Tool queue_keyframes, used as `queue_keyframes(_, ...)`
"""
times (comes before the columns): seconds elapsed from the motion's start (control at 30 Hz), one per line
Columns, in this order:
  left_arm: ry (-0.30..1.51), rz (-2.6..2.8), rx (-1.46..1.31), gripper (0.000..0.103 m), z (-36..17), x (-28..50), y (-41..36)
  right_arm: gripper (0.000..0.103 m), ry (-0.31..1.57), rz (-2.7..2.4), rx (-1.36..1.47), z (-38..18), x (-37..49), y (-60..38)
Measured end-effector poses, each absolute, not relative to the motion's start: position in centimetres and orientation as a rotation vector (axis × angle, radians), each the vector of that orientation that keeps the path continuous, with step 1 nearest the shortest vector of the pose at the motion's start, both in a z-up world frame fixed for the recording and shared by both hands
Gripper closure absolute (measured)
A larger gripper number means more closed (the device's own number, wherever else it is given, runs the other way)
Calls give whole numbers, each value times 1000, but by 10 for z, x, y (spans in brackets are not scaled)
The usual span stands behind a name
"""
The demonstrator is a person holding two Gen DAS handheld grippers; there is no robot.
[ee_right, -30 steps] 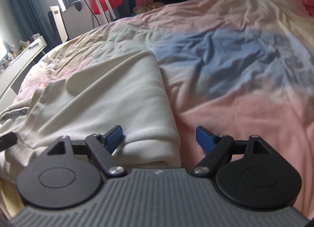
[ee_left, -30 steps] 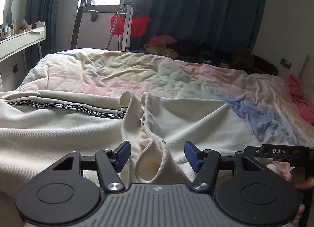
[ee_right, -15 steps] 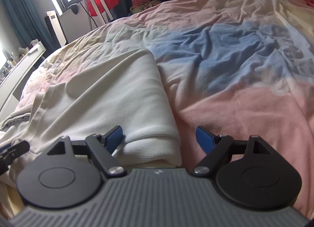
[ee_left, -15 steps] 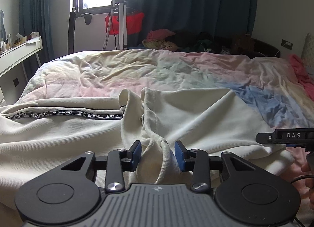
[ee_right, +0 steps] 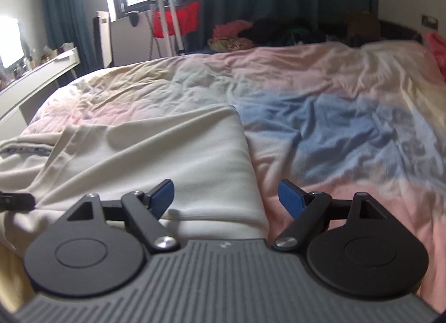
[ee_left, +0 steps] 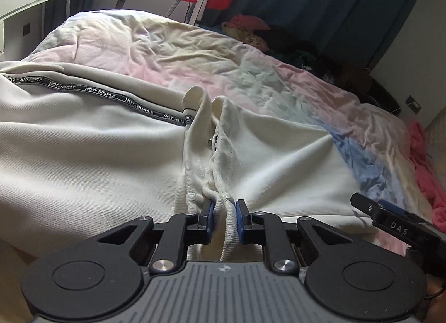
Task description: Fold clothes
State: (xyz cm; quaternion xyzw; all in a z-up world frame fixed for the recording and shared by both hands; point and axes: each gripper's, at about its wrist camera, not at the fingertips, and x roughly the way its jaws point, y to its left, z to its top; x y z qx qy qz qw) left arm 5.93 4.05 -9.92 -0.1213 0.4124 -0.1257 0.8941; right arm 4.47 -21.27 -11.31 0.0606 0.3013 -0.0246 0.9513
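1. Left tongs (ee_left: 225, 218) are closing on the ribbed hem (ee_left: 229, 228) of a cream top (ee_left: 83, 155), the hem bunched between the pads; the top lies rumpled across the near left of the bed (ee_left: 251, 72).
2. Right tongs (ee_right: 226, 196) gape wide over the top's (ee_right: 167, 152) near right edge, gripping nothing.
3. Folding looks barely begun: one side seems turned in, the rest unsmoothed.
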Motion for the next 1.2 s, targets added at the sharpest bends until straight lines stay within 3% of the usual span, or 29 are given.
queue_keyframes(0.17, 847, -247, -220, 75, -101, 56, 33, 19, 663, -19, 77, -123, 50, -200)
queue_keyframes(0.23, 843, -246, -249, 55, -99, 53, 36, 18, 672, -23, 79, -125, 51, -198)
queue_keyframes(0.37, 849, -237, -369, 39, -95, 46, 52, 19, 673, -23, 83, -123, 50, -198)
queue_keyframes(0.4, 847, -214, -403, 25, -91, 43, 60, 19, 673, -23, 87, -122, 50, -198)
queue_keyframes(0.43, 839, -186, -433, 20, -87, 39, 68, 19, 673, -24, 91, -122, 49, -198)
queue_keyframes(0.63, 811, 8, -683, 12, -72, 19, 150, 20, 673, -26, 102, -122, 46, -199)
queue_keyframes(0.93, 814, 319, -961, 12, -87, 25, 274, 18, 667, -27, 105, -121, 45, -197)
queue_keyframes(1.1, 722, 353, -1047, 15, -106, 43, 302, 17, 664, -35, 112, -119, 47, -195)
queue_keyframes(1.2, 640, 436, -983, 28, -100, 48, 310, 20, 629, 0, 168, -109, 45, -196)
